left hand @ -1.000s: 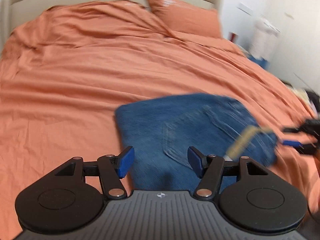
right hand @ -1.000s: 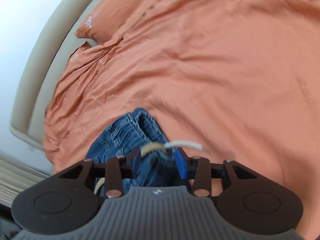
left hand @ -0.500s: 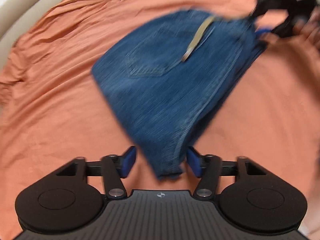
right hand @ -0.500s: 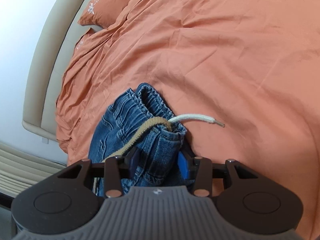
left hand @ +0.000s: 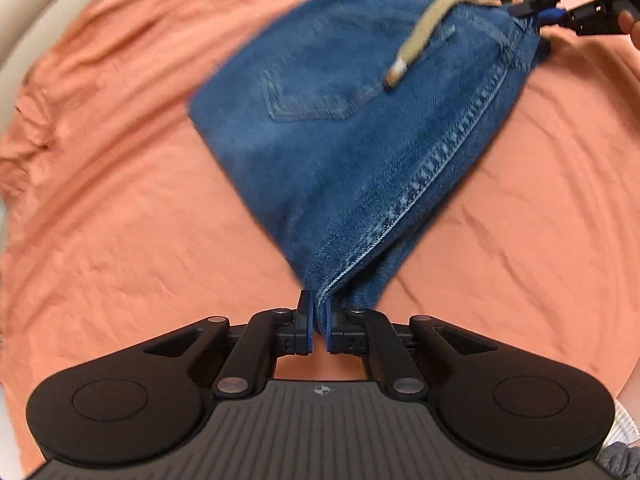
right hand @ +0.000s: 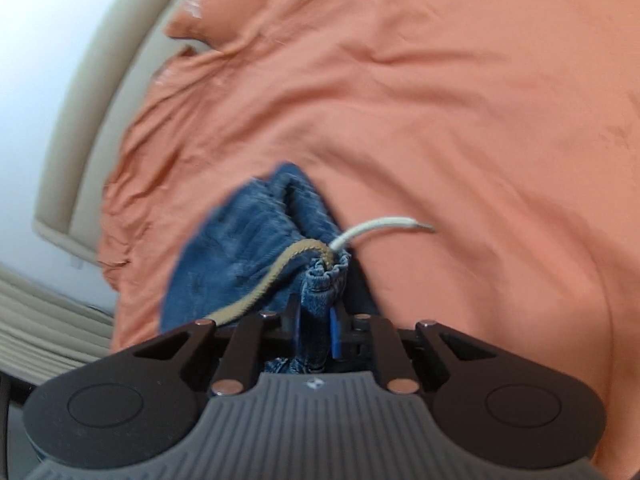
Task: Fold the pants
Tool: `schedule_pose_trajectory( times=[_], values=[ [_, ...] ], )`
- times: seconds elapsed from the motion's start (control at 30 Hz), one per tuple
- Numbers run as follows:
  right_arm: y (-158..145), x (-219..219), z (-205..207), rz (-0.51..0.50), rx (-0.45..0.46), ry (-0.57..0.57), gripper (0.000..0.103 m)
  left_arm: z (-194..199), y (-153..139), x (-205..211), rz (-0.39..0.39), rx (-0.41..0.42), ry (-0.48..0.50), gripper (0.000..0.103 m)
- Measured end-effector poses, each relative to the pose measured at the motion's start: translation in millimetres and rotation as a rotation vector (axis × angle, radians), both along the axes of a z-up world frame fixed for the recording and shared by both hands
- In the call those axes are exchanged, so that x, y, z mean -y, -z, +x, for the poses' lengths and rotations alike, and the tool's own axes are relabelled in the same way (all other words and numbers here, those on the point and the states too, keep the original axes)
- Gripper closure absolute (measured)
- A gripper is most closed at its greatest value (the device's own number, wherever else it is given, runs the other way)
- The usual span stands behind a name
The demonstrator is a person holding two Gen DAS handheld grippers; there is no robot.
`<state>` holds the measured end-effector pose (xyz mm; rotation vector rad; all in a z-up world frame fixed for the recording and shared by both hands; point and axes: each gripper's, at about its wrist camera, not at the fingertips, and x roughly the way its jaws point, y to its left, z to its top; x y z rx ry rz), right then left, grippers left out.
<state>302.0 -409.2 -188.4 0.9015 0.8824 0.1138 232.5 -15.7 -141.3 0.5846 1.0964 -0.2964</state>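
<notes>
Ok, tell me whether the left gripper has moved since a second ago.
Yes. The left gripper has come down toward the orange bedspread, to the jeans' corner. Its jaws have just been closing and now pinch the denim.

The left gripper (left hand: 319, 322) has just closed its jaws on a corner of the blue pants (left hand: 360, 128); beyond them, the right gripper (left hand: 548, 14) clamps the waistband above orange bedding (left hand: 120, 220).
</notes>
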Motion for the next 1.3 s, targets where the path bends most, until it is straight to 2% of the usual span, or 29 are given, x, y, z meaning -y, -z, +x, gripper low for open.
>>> schedule_pose_trajectory(
  times=[0.07,0.23,0.33,0.43,0.5,0.57,0.6,0.63,0.7,0.73,0.77,0.8,0.97,1.0,1.03,1.1,1.17,1.27,1.3],
  values=[
    [5,0,1,-0.019,-0.014,-0.004,0.096,4,9,-3,-0.021,-0.048,-0.021,0.097],
    [8,-2,2,-0.052,-0.033,-0.008,0.096,1,9,-3,-0.016,-0.086,-0.006,0.095],
    [7,-2,2,-0.064,-0.029,-0.014,0.095,4,10,-12,-0.023,-0.187,-0.045,0.097],
    [6,-1,0,-0.070,-0.027,-0.018,0.092,-4,6,-22,0.026,-0.143,-0.061,0.094],
    [3,0,-2,-0.076,-0.024,-0.017,0.090,-5,-5,-28,0.017,-0.112,-0.079,0.091],
    [-6,-4,-7,-0.136,-0.006,-0.033,0.087,-7,-16,-30,0.022,-0.080,-0.083,0.088],
    [-10,-5,-9,-0.167,0.000,-0.036,0.081,-6,-22,-30,0.029,-0.061,-0.083,0.087],
    [-10,-5,-9,-0.167,0.000,-0.036,0.080,-7,-27,-29,0.037,-0.045,-0.082,0.087],
    [-19,-8,-13,-0.238,0.020,-0.044,0.080,-6,-38,-27,0.045,-0.014,-0.084,0.085],
    [-29,-9,-17,-0.323,0.038,-0.034,0.077,-6,-43,-28,0.048,-0.001,-0.085,0.083],
    [-29,-9,-17,-0.323,0.038,-0.034,0.076,-5,-47,-27,0.050,0.012,-0.082,0.082],
    [-38,-8,-21,-0.383,0.071,-0.017,0.076,-4,-51,-26,0.052,0.023,-0.078,0.081],
    [-51,-6,-26,-0.391,0.162,-0.025,0.073,8,-68,-24,0.055,0.075,-0.081,0.075],
    [-55,-8,-26,-0.371,0.201,-0.048,0.067,12,-71,-24,0.047,0.083,-0.089,0.074],
    [-55,-8,-26,-0.371,0.201,-0.048,0.063,16,-73,-27,0.035,0.090,-0.100,0.069],
    [-58,-14,-23,-0.358,0.240,-0.082,0.059,26,-79,-34,-0.014,0.114,-0.132,0.056],
    [-59,-15,-21,-0.355,0.250,-0.093,0.056,40,-82,-46,-0.098,0.148,-0.192,0.034],
    [-60,-19,-12,-0.367,0.275,-0.127,0.053,60,-78,-69,-0.217,0.199,-0.324,0.029],
    [-60,-19,-12,-0.367,0.275,-0.127,0.049,66,-74,-76,-0.252,0.207,-0.373,0.029]
  ],
)
